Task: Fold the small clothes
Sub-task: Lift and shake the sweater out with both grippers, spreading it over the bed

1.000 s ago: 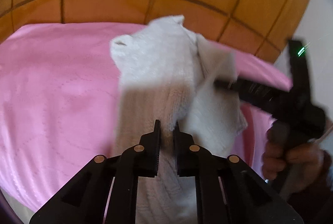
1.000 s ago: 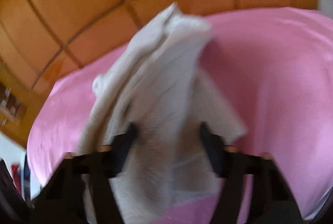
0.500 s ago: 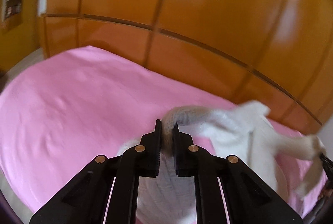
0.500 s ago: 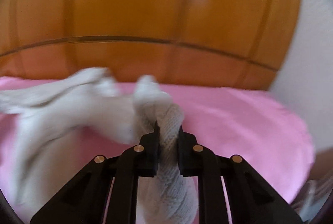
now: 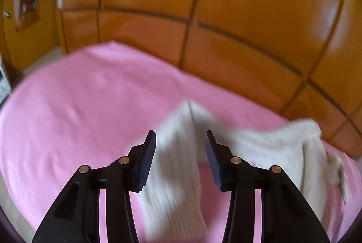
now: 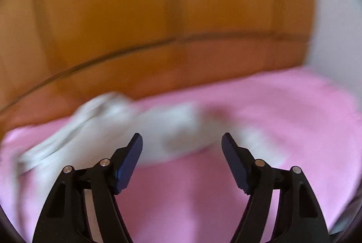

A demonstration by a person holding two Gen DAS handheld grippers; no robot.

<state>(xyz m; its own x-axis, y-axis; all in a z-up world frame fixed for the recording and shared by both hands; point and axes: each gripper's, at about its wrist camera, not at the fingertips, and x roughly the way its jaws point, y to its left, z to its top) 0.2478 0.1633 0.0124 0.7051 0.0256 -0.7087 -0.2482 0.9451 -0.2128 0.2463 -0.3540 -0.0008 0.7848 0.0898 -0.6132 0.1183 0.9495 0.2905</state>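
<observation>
I'm opening left gripper [image 5: 179,141] over knit garment [image 5: 176,175], unpinched, at 6 o'clock | right gripper [image 6: 182,141] opening, empty | laying it flat on pink bedspread [image 5: 67,118] for folding.

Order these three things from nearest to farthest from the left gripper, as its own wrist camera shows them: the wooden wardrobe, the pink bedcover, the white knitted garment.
From the left gripper, whose jaws are opening:
1. White knitted garment: lies loose between the fingers and off to the right.
2. Pink bedcover: spreads under and beyond the garment.
3. Wooden wardrobe: stands behind the bed.
</observation>
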